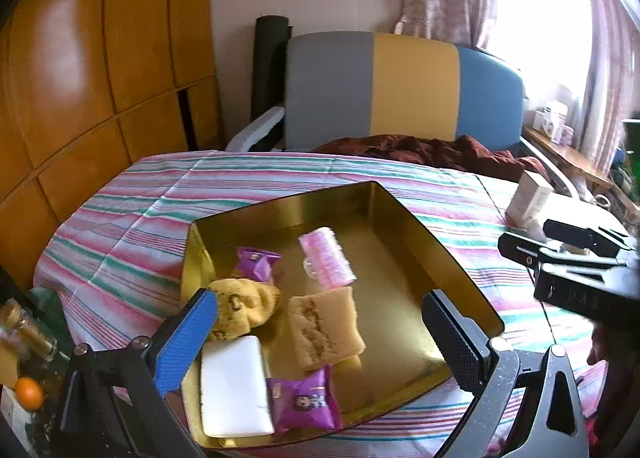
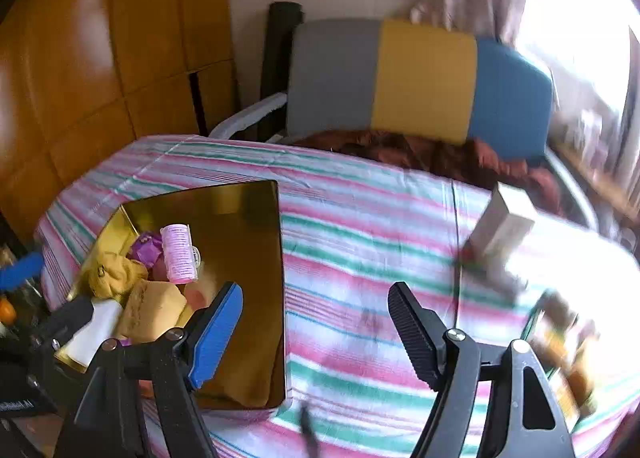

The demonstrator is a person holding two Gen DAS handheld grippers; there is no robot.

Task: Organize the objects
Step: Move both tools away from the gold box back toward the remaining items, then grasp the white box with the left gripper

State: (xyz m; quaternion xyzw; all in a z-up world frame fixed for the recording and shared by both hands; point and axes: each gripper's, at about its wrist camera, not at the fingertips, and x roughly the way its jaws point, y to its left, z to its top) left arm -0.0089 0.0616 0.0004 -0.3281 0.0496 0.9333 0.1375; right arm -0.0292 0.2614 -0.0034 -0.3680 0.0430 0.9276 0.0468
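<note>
A gold tin tray (image 1: 460, 278) (image 2: 244, 358) lies on the striped tablecloth. It holds a pink hair roller (image 1: 326, 256) (image 2: 179, 254), two purple snack packets (image 1: 304, 402), a yellow plush (image 1: 242, 306), a cake slice (image 1: 324, 328) and a white block (image 1: 232, 386). My left gripper (image 1: 320, 330) is open and empty, its fingers over the tray's near end. My right gripper (image 2: 316, 318) is open and empty, over the cloth just right of the tray. A white box (image 1: 528, 198) (image 2: 504, 226) stands on the cloth at the right.
A grey, yellow and blue chair (image 1: 404, 86) with a dark red cloth (image 1: 432, 150) stands behind the table. A wooden wardrobe (image 1: 80, 78) is at the left. A bottle (image 1: 28, 330) and an orange (image 1: 29, 393) sit at the left edge. Blurred items (image 2: 560, 338) lie at the right.
</note>
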